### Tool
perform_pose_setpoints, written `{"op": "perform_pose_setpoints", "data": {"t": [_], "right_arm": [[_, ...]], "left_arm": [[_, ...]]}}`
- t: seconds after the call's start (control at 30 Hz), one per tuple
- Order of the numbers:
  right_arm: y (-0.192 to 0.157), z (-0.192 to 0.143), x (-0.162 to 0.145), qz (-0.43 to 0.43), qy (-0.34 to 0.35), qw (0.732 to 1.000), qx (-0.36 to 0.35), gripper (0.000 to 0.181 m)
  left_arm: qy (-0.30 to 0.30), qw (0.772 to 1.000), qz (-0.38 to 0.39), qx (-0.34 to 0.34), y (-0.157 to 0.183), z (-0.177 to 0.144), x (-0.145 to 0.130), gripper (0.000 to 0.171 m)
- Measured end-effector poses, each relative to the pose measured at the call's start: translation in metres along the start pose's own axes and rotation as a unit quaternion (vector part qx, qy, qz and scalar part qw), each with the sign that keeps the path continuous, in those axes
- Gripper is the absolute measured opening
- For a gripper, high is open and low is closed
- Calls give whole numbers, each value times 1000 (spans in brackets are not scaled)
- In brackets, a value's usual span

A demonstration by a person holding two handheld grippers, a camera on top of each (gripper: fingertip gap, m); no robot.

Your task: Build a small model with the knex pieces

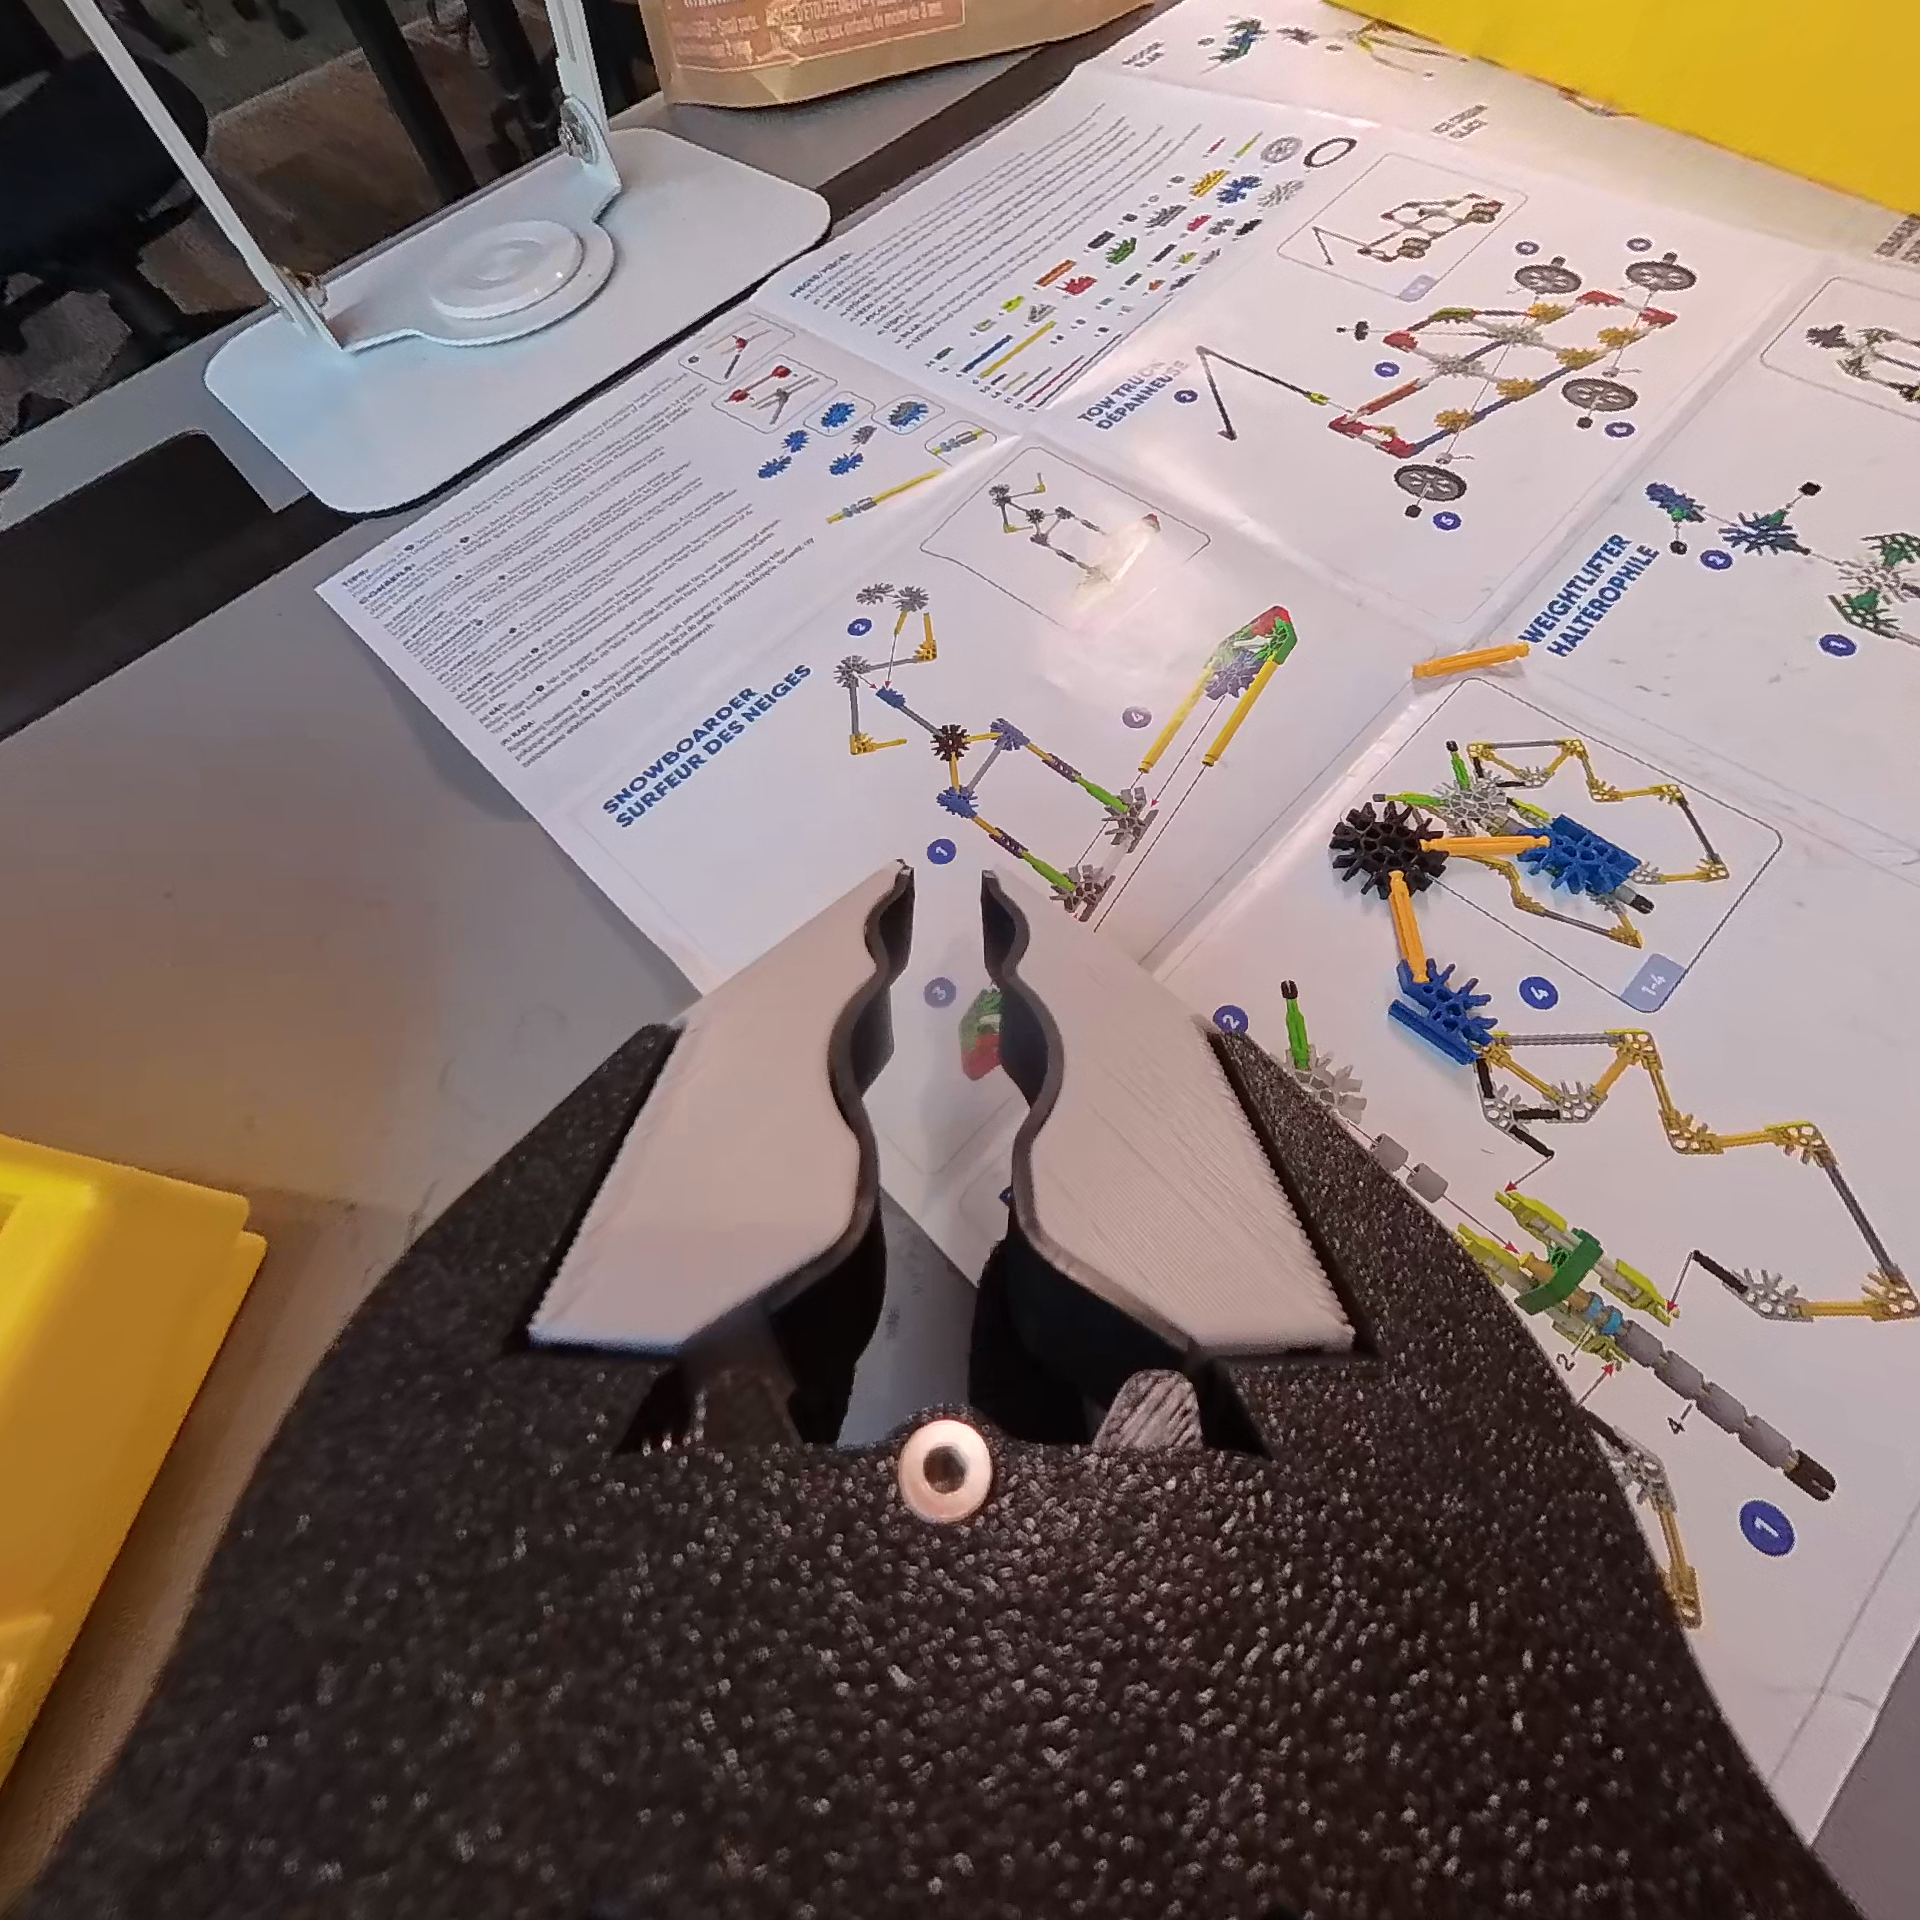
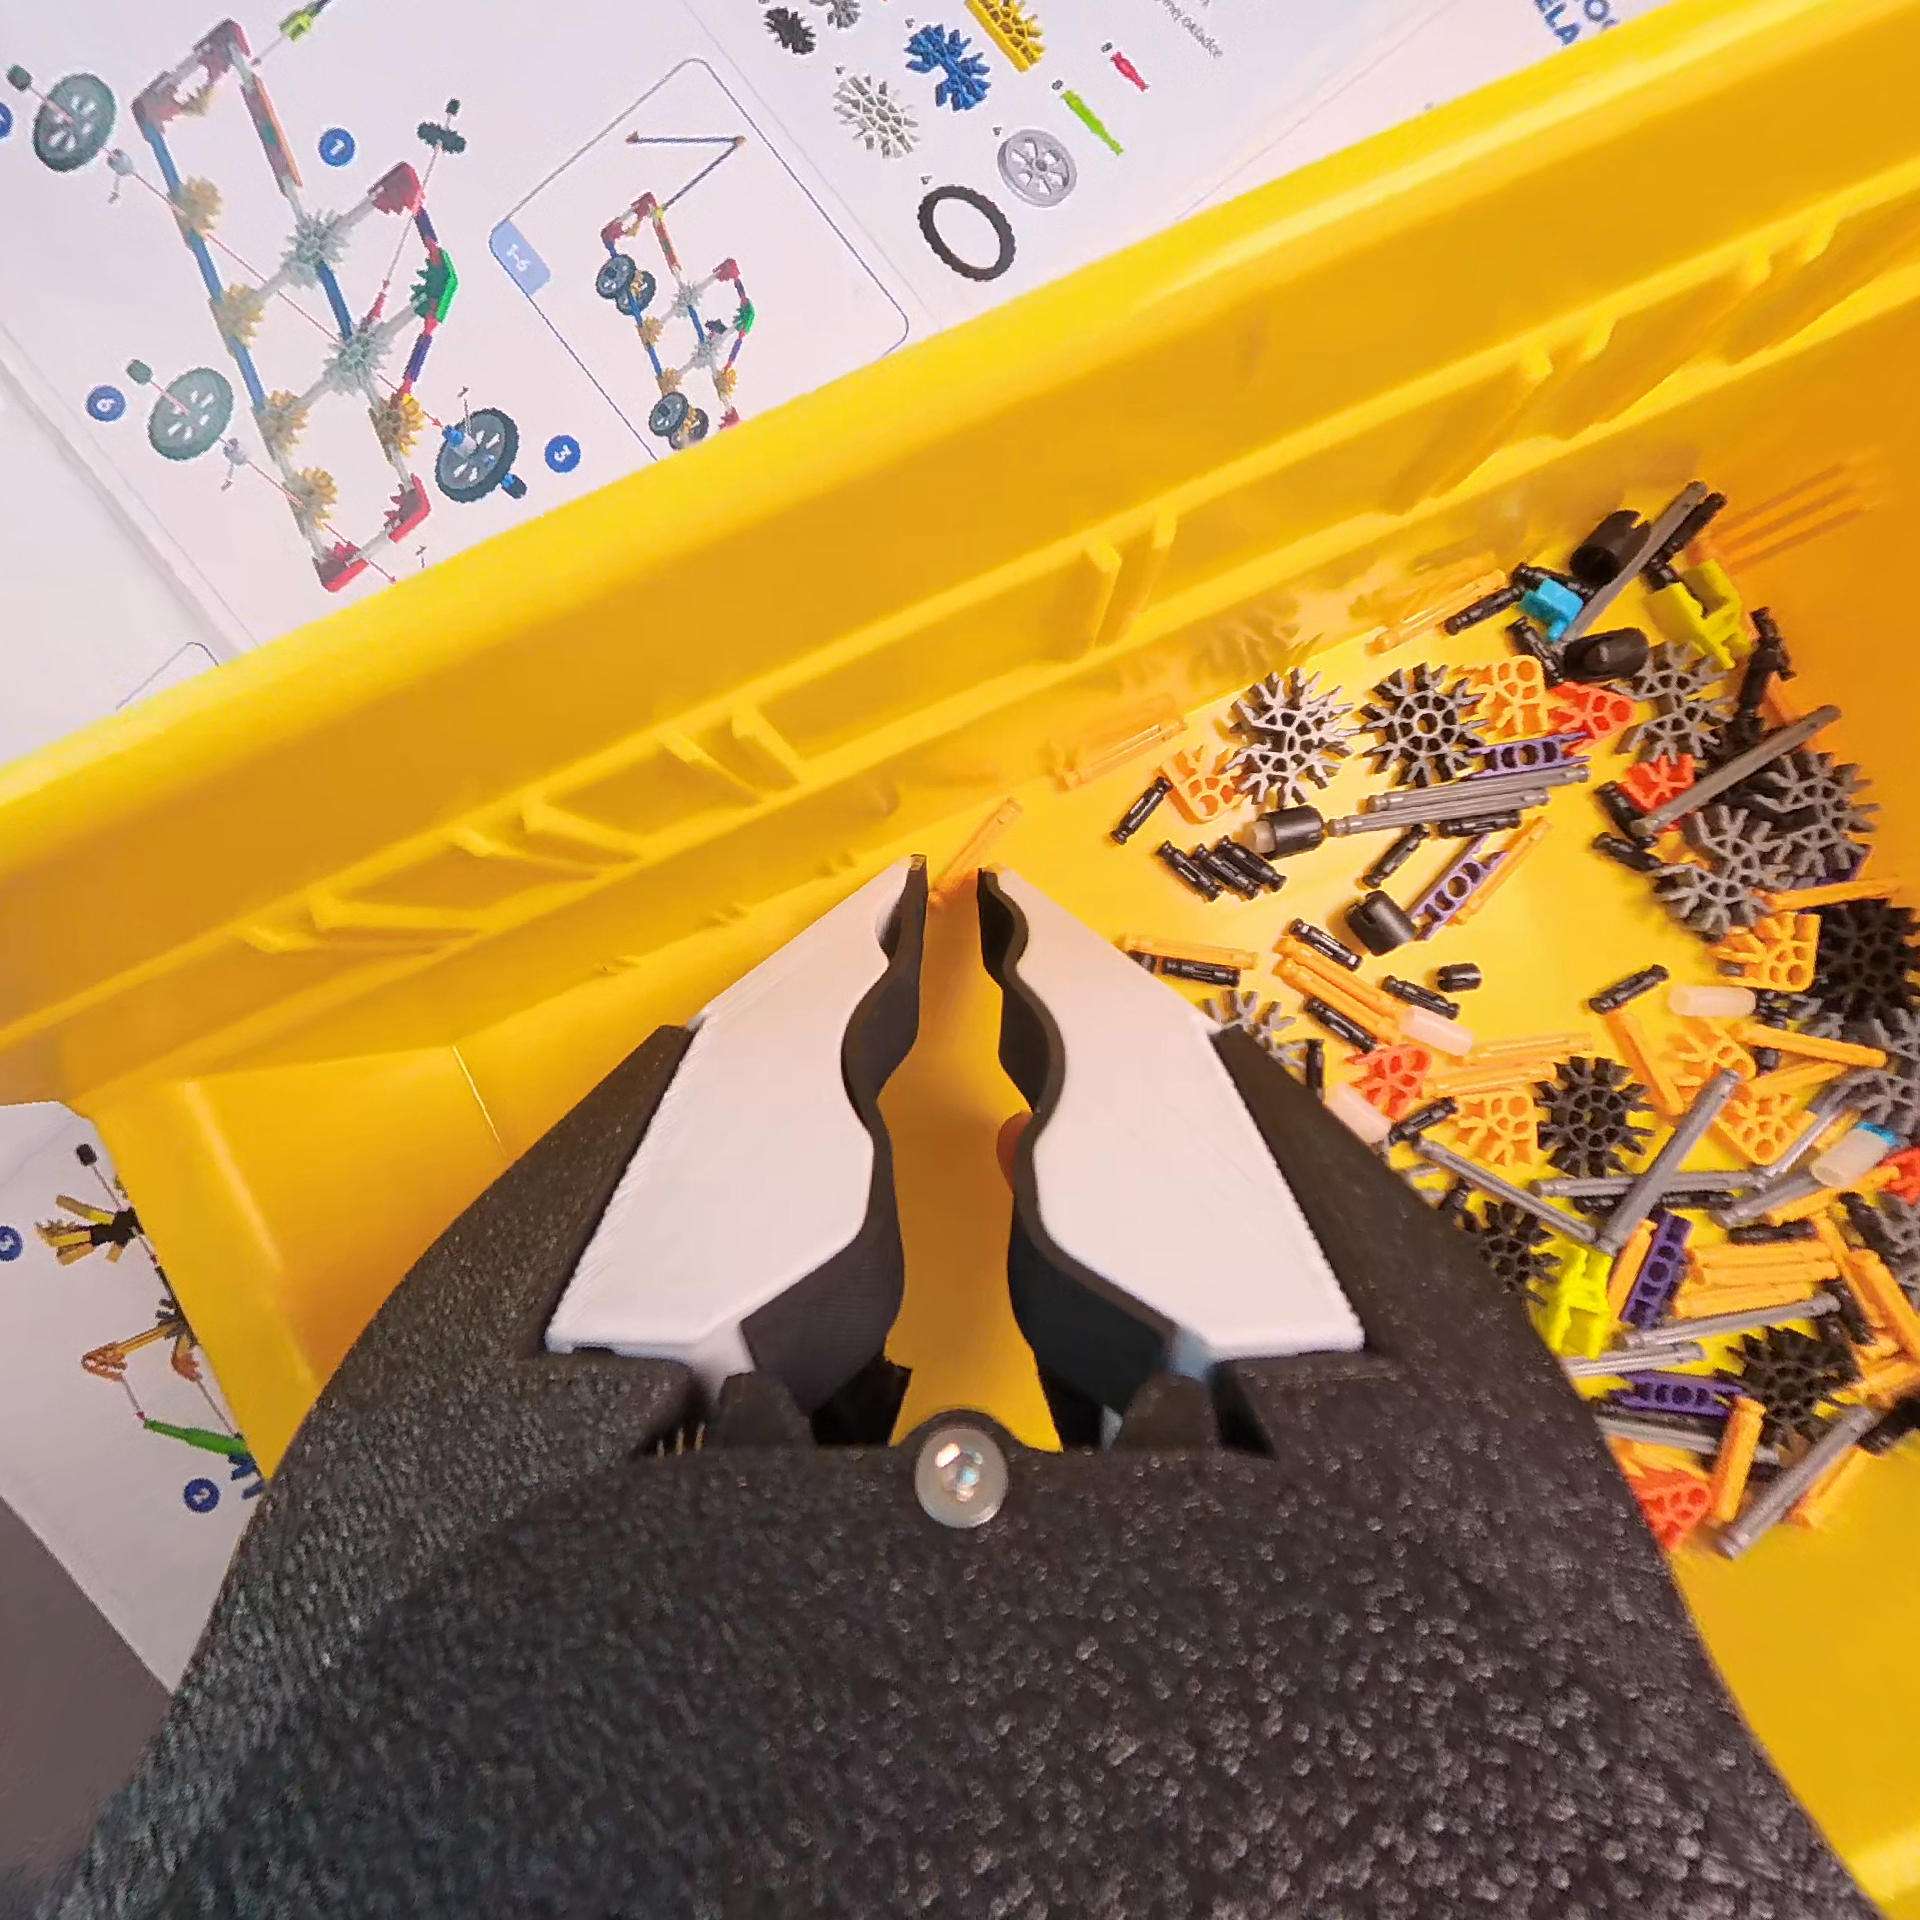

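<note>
My right gripper point(image 2: 951, 873) is inside a yellow bin point(image 2: 935, 468), low over its floor by the long wall. Its fingertips are closed on the near end of an orange rod point(image 2: 979, 829) that lies on the bin floor and points away from me. A pile of loose rods and connectors point(image 2: 1662, 1039) lies to its right. My left gripper point(image 1: 948, 878) hovers over a printed instruction sheet point(image 1: 727, 623), jaws slightly apart with nothing between them. A small build of a black connector point(image 1: 1382, 836), yellow rods and blue connectors point(image 1: 1579, 857) lies on the sheet to its right.
A loose yellow rod point(image 1: 1470, 660) lies on the sheet. A white stand base point(image 1: 499, 291) and a brown paper bag point(image 1: 831, 42) are at the back. A yellow bin part point(image 1: 104, 1299) sits at the lower left, another yellow wall point(image 1: 1662, 83) at the top right. The tips of one gripper are about 40 centimetres away from the tips of the other. My left gripper is the nearer one to the black connector point(image 1: 1382, 836): about 9 centimetres, against 35 centimetres.
</note>
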State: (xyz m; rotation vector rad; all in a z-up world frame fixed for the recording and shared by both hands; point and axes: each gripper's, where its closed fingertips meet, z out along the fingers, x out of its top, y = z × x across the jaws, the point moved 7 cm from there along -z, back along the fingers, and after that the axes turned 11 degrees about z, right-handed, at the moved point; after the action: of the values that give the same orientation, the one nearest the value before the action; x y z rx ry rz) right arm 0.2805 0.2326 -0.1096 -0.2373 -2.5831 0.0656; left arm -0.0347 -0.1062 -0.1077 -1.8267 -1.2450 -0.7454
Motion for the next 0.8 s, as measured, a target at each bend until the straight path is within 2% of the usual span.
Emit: {"op": "perform_pose_setpoints", "data": {"t": [0.17,0.23,0.33,0.43,0.53,0.63,0.8], "right_arm": [[1,0,-2,17,16,1000,-11,2],[3,-5,-3,13,22,999,-38,2],[0,-42,8,25,113,990,-78,1],[-32,-97,33,24,227,970,-86,2],[-95,-123,58,-16,274,961,-39,2],[-163,-106,72,-78,257,963,29,2],[-249,-24,79,-170,179,955,165,2]], "left_arm": [[-1,1000,3,3,1,0,1,13],[2,1000,5,6,1,-2,3,13],[10,1000,7,9,1,-4,6,13],[19,1000,-4,-1,1,-4,7,13],[28,999,-8,-21,5,-2,9,13],[65,996,22,-61,17,-6,18,14],[126,973,126,-148,51,-22,30,16]]}}
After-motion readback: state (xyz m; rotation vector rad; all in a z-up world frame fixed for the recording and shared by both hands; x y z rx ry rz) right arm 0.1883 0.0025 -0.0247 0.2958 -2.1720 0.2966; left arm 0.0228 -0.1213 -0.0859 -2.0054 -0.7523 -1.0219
